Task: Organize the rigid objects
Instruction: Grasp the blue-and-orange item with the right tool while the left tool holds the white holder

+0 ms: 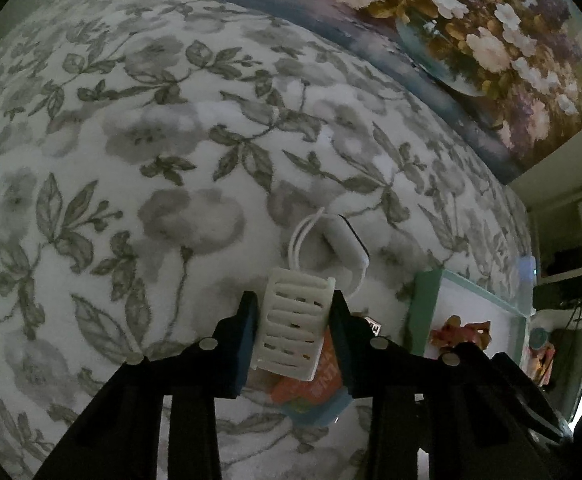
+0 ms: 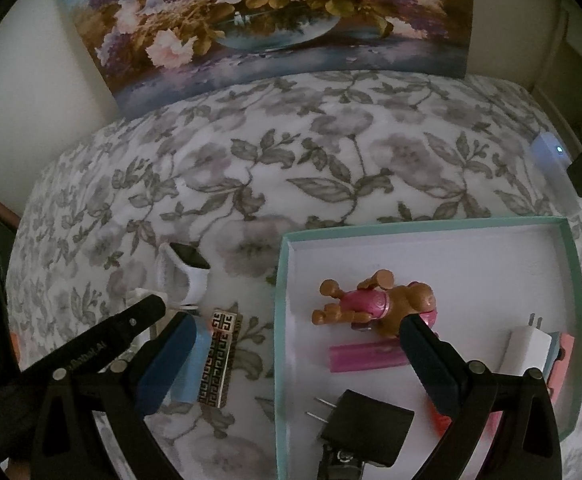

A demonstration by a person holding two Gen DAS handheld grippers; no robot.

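My left gripper (image 1: 295, 320) is shut on a white slotted plastic case (image 1: 295, 324) with a white cord loop, held just above the floral bedspread (image 1: 131, 160). Beyond it lies a white smartwatch (image 1: 341, 240), also in the right wrist view (image 2: 189, 268). An orange and blue card (image 1: 315, 392) lies under the case. My right gripper (image 2: 295, 356) is open and empty over the left edge of the teal-rimmed tray (image 2: 281, 320). The tray holds a brown and pink toy dog (image 2: 375, 304), a pink bar (image 2: 367, 356), a black plug adapter (image 2: 367, 428) and a white plug adapter (image 2: 527, 352).
A black and gold patterned block (image 2: 219, 360) and a light blue piece (image 2: 195, 364) lie on the bedspread left of the tray. A flower painting (image 2: 271, 20) leans against the wall at the back. A white device with a small light (image 2: 551, 160) sits at the bed's right edge.
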